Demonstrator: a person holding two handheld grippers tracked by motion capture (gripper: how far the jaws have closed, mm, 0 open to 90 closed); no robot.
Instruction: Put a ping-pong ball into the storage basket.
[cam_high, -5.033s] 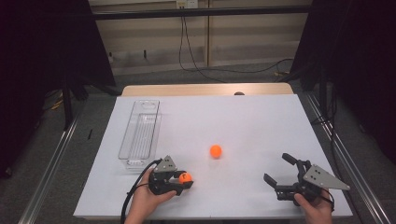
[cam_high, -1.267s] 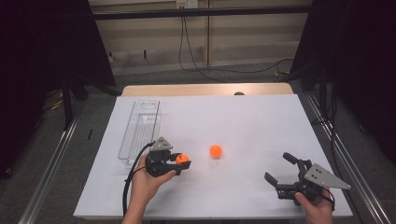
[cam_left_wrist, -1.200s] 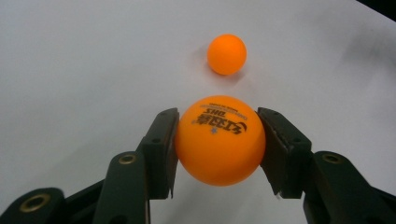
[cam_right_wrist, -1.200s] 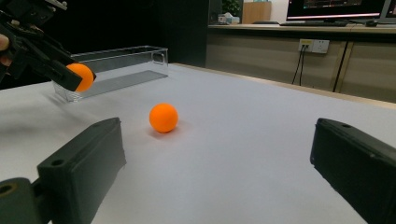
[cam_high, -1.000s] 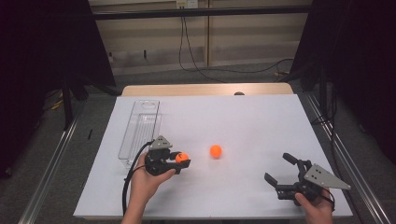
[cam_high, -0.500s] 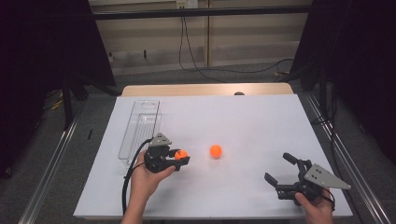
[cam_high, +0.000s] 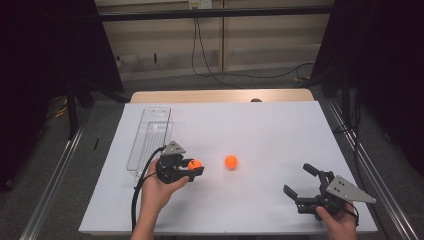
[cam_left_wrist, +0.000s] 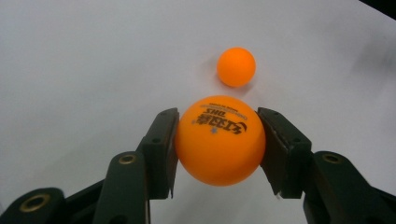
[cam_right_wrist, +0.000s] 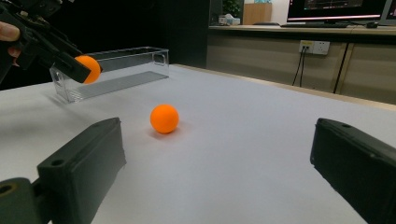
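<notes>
The left gripper has its two black jaws pressed on both sides of an orange ball, and the ball is lifted a little above the white table. On the ball there is small printed text, turned toward the camera. Just beside this gripper, on its far left side, stands a clear plastic tray, long and narrow, and it looks empty as far as I can see. So I judge that one ball is picked up but not yet put into the tray.

A second orange ball lies free on the table, near the held one, touching nothing. This one is left to do.

The right gripper rests low at the near right of the table, jaws spread wide with nothing between them, well apart from both balls.
</notes>
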